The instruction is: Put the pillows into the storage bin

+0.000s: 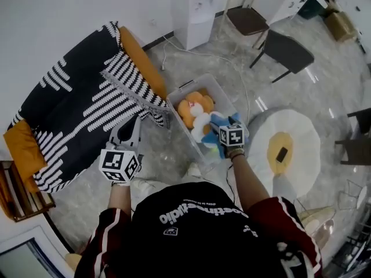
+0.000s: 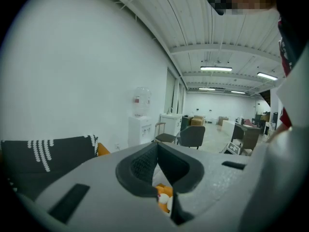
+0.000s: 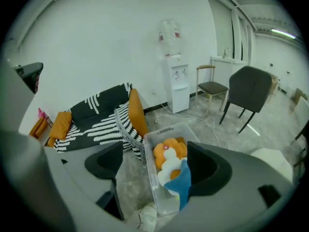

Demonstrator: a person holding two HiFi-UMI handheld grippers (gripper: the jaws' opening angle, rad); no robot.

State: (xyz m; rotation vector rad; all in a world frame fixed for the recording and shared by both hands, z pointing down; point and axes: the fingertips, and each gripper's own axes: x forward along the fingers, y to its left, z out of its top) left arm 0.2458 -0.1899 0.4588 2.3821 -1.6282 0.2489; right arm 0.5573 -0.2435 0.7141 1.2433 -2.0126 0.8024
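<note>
**While the bin holds three pillows, two cushions lie on the sofa**

Since the clear plastic bin [image 1: 223,94] at centre frame already holds an orange pillow [image 1: 194,106], a white pillow [image 1: 202,126] and a blue pillow [image 1: 219,120], the task looks well advanced. The orange pillow is plush and lobed like a flower. The white pillow, also lobed, lies over it. The blue pillow is soft and folded, and it rises to the rim at the bin's near end.

The right hand-held gripper [image 3: 153,166] hovers above that near end with its jaws wide apart, gripping nothing. The blue pillow's edge shows just beside its right jaw, but no pad appears to press on it. The left hand-held gripper [image 2: 159,168], lower left of centre in the head view, points toward the sofa [image 1: 75,109]. Its jaws are closed together and empty.

What is left is a matter of judgement. One plump orange cushion [image 1: 141,57] sits at the sofa's upper end and another [image 1: 23,146] at far left. Both are smooth-surfaced and partly covered by a black throw [image 1: 87,97] with white stripes and a fringe. If these count as pillows, they are yet to be moved, and the bin looks nearly full, so the fit would be tight.

A round white pad [image 1: 290,126] with a yellow centre lies on the glossy marbled floor [image 1: 168,155] at right. Whether it belongs to the task cannot be told.
</note>
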